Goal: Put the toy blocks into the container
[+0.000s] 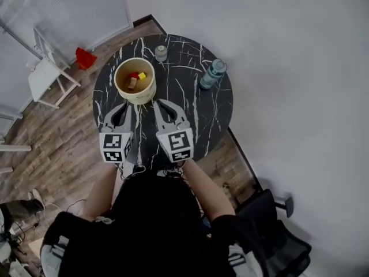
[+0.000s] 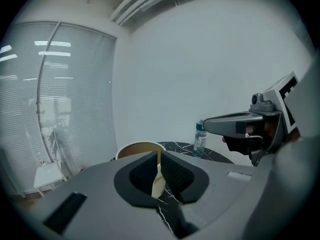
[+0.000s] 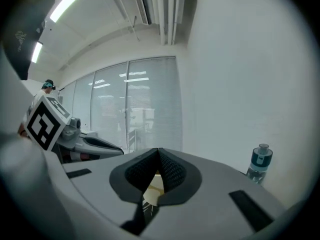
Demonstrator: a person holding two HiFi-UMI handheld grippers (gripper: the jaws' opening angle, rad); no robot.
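A cream round container (image 1: 138,97) stands on the black marbled table (image 1: 190,117), holding a red block (image 1: 134,75), a yellow block (image 1: 142,75) and a tan block (image 1: 132,83). My left gripper (image 1: 123,105) sits just in front of it, its tips together with nothing between them; in the left gripper view the container's rim (image 2: 137,146) shows past the left gripper (image 2: 158,155). My right gripper (image 1: 157,103) lies beside it, shut and empty, also near the container's front wall. Through the right gripper (image 3: 159,152) only a sliver of the container (image 3: 155,186) shows.
A clear water bottle (image 1: 212,74) with a teal cap stands at the table's right, and a small jar (image 1: 161,53) at its far edge. A white chair (image 1: 46,77) and a red thing (image 1: 85,57) are on the wooden floor to the left. White wall lies to the right.
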